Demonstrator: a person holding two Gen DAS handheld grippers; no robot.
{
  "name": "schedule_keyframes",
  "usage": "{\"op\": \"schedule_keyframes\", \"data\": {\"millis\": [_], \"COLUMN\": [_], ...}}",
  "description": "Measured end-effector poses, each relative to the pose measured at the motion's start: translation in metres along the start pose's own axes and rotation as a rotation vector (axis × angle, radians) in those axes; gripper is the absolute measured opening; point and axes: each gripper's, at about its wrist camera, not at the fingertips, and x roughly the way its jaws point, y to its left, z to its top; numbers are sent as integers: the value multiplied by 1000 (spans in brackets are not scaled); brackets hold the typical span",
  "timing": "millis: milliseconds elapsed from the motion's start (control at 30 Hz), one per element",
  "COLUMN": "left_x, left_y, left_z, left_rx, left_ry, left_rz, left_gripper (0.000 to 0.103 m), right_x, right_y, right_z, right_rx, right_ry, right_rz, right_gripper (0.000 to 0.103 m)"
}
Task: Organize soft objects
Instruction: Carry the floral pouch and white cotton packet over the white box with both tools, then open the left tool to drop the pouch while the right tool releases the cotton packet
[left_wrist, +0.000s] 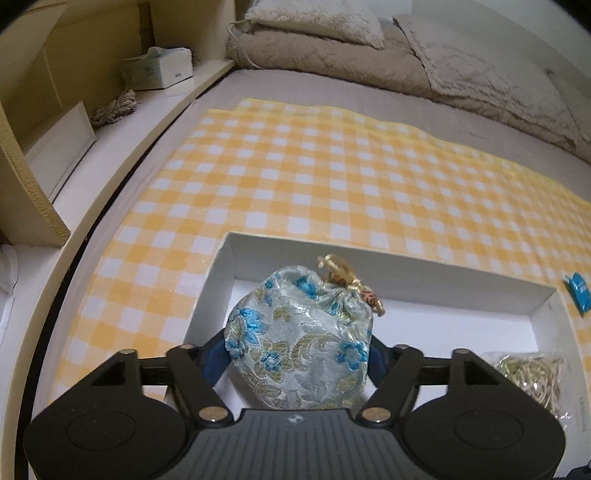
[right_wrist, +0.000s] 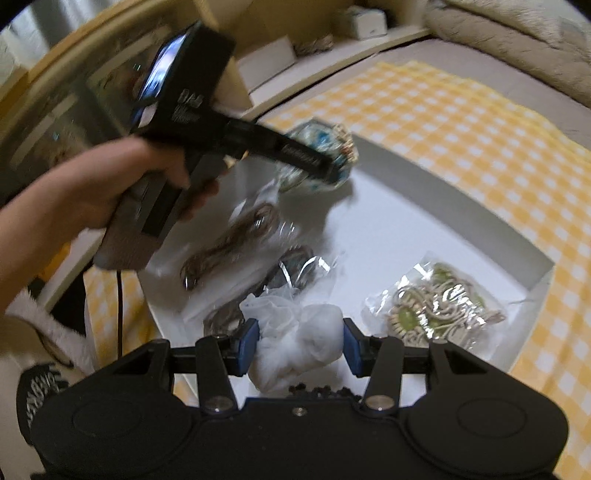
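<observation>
My left gripper is shut on a pale blue brocade pouch with a gold drawstring, held over the far left part of the white box. In the right wrist view the left gripper and that pouch show, blurred, over the box. My right gripper is shut on a white gauze pouch above the box's near side.
In the box lie clear bags: brown cord, dark items, green and cream cord. The box sits on a yellow checked cloth on a bed with beige bedding. A shelf with a tissue box runs along the left.
</observation>
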Motion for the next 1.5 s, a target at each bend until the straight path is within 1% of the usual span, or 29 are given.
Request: {"op": "schedule_keyframes", "data": {"millis": [33,167,233,300,333,400,467,533,867,900,933,967,1000,1033,1067,1167,1233,1333,1400,1500], "left_x": [0,-4,-6,-8,-9,-12,-15,-19,-38,-39,-41,-43,-43,-44,-45,-44,-43,-43,-43,-43], "left_y": [-1,-2,-3,-3,-2,-1,-1,0,-2,-3,-3,-3,-3,-3,-4,-6,-7,-7,-7,-5], "left_z": [0,-2,-4,-6,-6,-9,-12,-13,-20,-20,-20,-20,-19,-19,-19,-19,-19,-18,-18,-17], "left_rx": [7,14,15,22,24,27,29,30,32,31,29,26,23,21,20,25,31,33,33,30], "left_ry": [0,-8,-11,-7,-4,0,2,2,-24,-28,-33,-37,-41,-43,-45,-45,-43,-43,-46,-47], "left_rz": [-1,-30,-31,-30,-29,-28,-28,-31,-50,-54,-59,-65,-70,-74,-78,-84,-85,-92,-96,-97], "left_gripper": [84,95,99,99,100,101,101,102,103,103,103,103,103,103,103,103,103,103,103,103], "right_x": [3,12,15,17,19,18,18,15,1,-1,-4,-7,-10,-13,-15,-10,2,23,30,29], "right_y": [0,2,7,10,11,14,16,14,13,14,15,15,14,14,14,20,22,18,12,11], "right_z": [0,-2,-4,-5,-6,-8,-9,-8,-11,-11,-11,-9,-7,-5,-4,-3,-5,-9,-12,-9], "right_rx": [-6,-20,-37,-47,-50,-58,-66,-58,-57,-62,-62,-58,-52,-42,-39,-80,-87,-97,-75,-75], "right_ry": [14,62,78,98,103,106,101,95,51,36,16,1,-2,-2,-5,11,39,85,89,87], "right_rz": [7,47,61,80,81,60,43,41,20,7,-8,-12,-6,5,15,35,16,-45,-41,-34], "right_gripper": [49,49,52,56,63,74,77,83,86,85,77,67,41,23,20,20,20,20,20,20]}}
